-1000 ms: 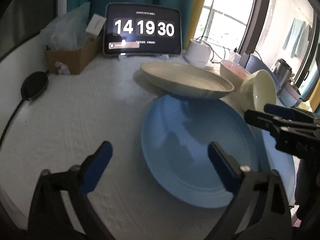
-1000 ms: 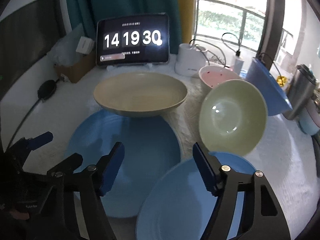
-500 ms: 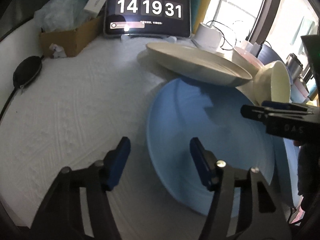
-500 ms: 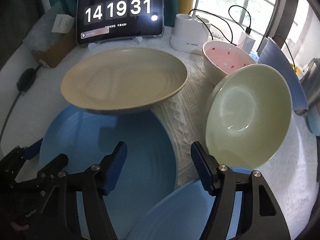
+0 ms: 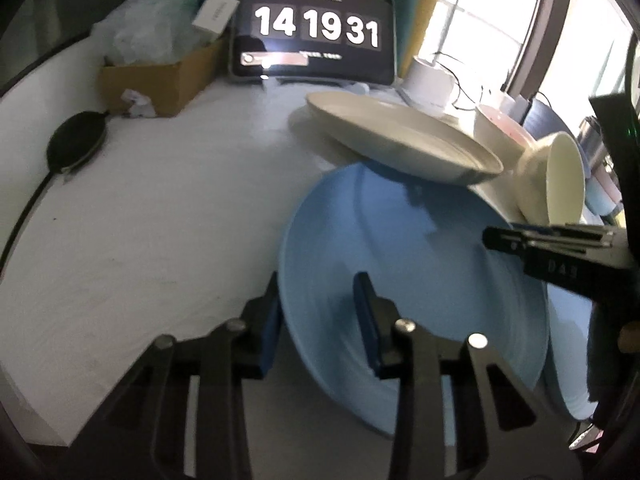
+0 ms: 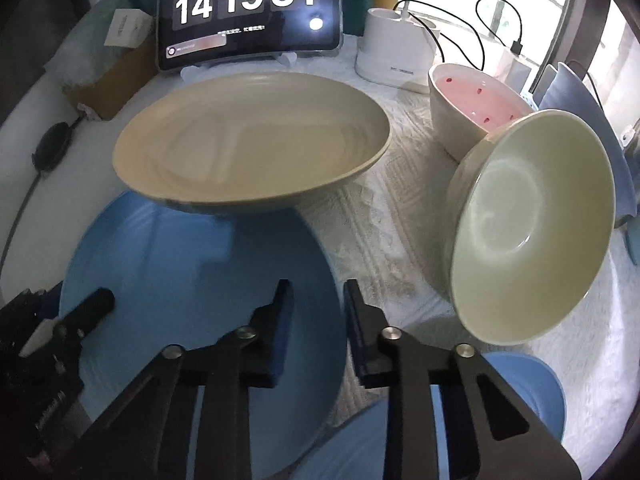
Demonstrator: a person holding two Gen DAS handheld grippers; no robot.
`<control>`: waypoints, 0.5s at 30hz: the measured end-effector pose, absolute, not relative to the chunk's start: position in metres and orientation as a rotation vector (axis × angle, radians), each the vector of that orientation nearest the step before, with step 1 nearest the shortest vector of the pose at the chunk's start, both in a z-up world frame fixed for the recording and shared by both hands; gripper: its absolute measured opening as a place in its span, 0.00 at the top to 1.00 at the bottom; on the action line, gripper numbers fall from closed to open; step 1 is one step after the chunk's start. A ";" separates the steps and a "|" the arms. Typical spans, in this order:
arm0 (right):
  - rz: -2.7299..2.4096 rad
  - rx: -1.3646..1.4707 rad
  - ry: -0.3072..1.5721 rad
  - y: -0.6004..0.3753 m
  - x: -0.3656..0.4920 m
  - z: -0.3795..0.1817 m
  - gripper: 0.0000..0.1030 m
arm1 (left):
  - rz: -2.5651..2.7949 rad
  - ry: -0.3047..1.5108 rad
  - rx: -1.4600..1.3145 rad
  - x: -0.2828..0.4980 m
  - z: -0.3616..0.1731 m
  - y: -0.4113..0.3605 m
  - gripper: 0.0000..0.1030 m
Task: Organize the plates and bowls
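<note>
Change: both jaw pairs have just been closing; right gripper (image 6: 314, 304) has dropped nearer the plates.
Left gripper (image 5: 316, 308): tilted down, jaws straddle the near-left rim of the big blue plate (image 5: 420, 272); pad contact unclear.
Right gripper: steeply down, jaws narrowed astride the same plate's right rim; grip unclear.
Plates: three – big blue, beige plate (image 6: 252, 148) lying on its far edge, second blue plate (image 6: 520, 384) near right.
Bowls: two – green bowl (image 6: 532, 224) tipped on its side, pink bowl (image 6: 476, 108) behind.
Far: clock tablet (image 6: 248, 16).
</note>
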State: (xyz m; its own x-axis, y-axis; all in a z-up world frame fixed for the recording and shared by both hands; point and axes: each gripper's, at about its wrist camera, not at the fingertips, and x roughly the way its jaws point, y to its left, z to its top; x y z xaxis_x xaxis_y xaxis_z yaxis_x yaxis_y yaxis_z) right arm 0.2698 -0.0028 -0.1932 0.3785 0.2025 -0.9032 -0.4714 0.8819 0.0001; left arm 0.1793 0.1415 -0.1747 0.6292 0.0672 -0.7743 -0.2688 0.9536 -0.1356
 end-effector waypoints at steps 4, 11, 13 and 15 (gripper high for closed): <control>0.449 -0.275 1.093 0.002 0.262 -0.191 0.75 | 0.212 0.858 -0.250 0.170 -0.169 0.145 0.66; 0.486 -0.277 1.081 0.012 0.242 -0.186 0.75 | 0.246 0.854 -0.273 0.149 -0.165 0.154 0.66; 0.498 -0.278 1.075 0.015 0.235 -0.184 0.75 | 0.257 0.843 -0.276 0.142 -0.161 0.156 0.66; 0.508 -0.279 1.069 0.018 0.230 -0.182 0.75 | 0.266 0.836 -0.281 0.136 -0.158 0.158 0.66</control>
